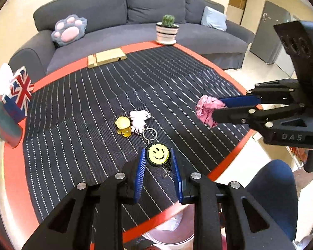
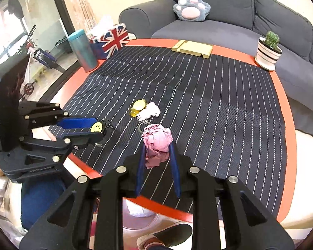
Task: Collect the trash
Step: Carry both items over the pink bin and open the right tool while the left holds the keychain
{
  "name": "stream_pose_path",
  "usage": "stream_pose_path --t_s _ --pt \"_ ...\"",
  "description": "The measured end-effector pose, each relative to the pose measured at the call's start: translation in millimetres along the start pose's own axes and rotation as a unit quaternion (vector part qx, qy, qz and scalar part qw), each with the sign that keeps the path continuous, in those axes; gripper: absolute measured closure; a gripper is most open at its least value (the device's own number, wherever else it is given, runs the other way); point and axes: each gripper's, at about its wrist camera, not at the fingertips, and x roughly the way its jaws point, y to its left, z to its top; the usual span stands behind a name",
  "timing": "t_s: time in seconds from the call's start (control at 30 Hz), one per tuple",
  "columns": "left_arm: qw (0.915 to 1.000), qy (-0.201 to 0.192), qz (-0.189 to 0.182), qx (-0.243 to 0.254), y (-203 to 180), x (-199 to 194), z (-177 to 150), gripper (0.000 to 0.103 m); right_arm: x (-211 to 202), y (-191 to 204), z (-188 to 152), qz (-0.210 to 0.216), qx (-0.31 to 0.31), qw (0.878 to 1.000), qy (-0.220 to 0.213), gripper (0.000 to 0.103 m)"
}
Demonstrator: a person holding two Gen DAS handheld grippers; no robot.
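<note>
1. Low in the frame, the left claw is clamped on the smiley badge, fingers nearly together around it.
2. Right claw pinches the crumpled pink paper, lifted above the table near its front edge.
3. Centre of the striped mat: a yellow charm and white charm, touching.
4. Far edge: wooden stand, potted cactus, then the grey sofa.
</note>
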Motion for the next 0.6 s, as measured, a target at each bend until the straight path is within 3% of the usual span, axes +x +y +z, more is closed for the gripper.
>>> stream_pose_path --t_s 0.6 --pt "0.9992 -0.033 -0.015 0.016 -22 -53 -34 0.079 -51 57 -54 0.012 -0.038 0.999 -0.028 0.08"
